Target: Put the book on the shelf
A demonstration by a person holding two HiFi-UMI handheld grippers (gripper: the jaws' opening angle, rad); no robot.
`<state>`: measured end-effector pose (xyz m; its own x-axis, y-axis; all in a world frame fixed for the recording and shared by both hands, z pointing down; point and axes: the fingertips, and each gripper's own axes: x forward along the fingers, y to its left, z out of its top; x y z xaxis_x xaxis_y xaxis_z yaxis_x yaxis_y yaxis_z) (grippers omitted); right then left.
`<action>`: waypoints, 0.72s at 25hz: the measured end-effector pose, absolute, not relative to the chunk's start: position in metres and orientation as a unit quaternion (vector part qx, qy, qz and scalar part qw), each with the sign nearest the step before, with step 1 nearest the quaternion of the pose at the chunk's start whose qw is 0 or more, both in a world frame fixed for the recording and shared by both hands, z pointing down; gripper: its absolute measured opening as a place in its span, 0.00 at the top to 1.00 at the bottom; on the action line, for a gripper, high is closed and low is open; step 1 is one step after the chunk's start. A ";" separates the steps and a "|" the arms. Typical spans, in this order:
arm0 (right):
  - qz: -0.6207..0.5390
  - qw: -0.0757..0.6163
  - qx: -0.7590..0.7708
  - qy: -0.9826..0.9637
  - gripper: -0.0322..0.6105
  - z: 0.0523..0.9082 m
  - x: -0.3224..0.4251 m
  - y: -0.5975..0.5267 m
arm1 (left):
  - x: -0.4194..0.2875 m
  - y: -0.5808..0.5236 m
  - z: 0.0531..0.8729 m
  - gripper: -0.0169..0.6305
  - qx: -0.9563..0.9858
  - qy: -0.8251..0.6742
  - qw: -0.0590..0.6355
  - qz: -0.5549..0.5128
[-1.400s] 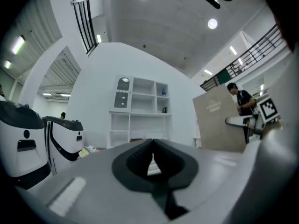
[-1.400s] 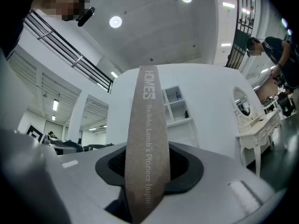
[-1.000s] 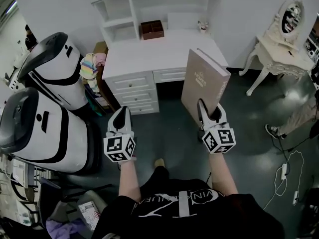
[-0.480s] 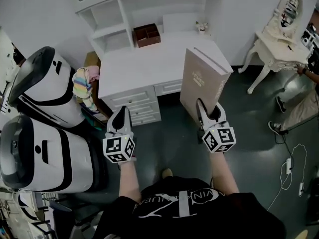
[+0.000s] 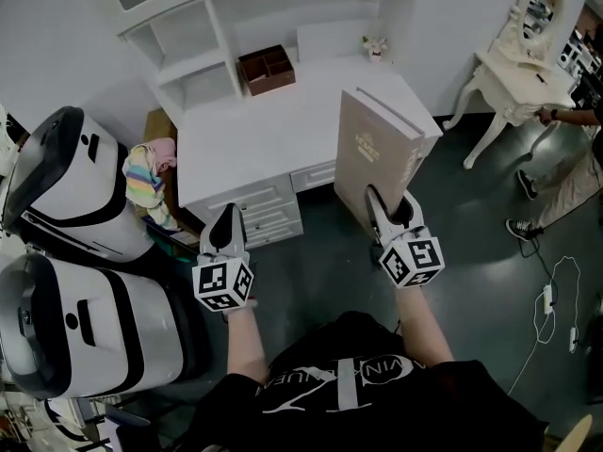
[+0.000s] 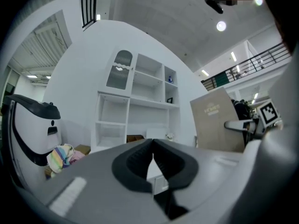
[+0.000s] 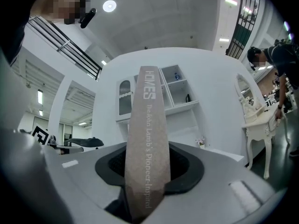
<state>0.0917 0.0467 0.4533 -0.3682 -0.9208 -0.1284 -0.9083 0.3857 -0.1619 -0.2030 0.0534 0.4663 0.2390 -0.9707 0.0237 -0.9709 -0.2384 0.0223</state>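
A white desk (image 5: pixel 264 130) with a shelf unit (image 5: pixel 184 40) behind it stands against the wall of a grey-floored room. It fills more of the head view than a second ago, so the person is walking up to it. The right gripper (image 5: pixel 388 213) is clamped on the spine of the tan book (image 5: pixel 372 158), carried upright in front of the desk's right end. The left gripper (image 5: pixel 228 219) carries nothing, jaws pressed together. The approach looks nearly done, though the shelf is probably not yet within reach.
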 end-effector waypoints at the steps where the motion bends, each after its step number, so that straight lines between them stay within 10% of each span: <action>1: -0.032 0.097 -0.554 0.826 0.68 0.456 0.092 0.045 | -0.202 0.051 0.471 0.97 0.788 -0.616 0.020 0.003; 18: -0.033 0.108 -0.550 0.827 0.68 0.452 0.086 -0.087 | -0.201 -0.075 0.473 0.97 0.792 -0.611 0.019 0.013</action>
<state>0.0860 -0.0866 0.4516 -0.3715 -0.9175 -0.1418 -0.9032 0.3925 -0.1737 -0.2007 -0.0746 0.4734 0.2542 -0.9662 0.0436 -0.9671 -0.2538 0.0151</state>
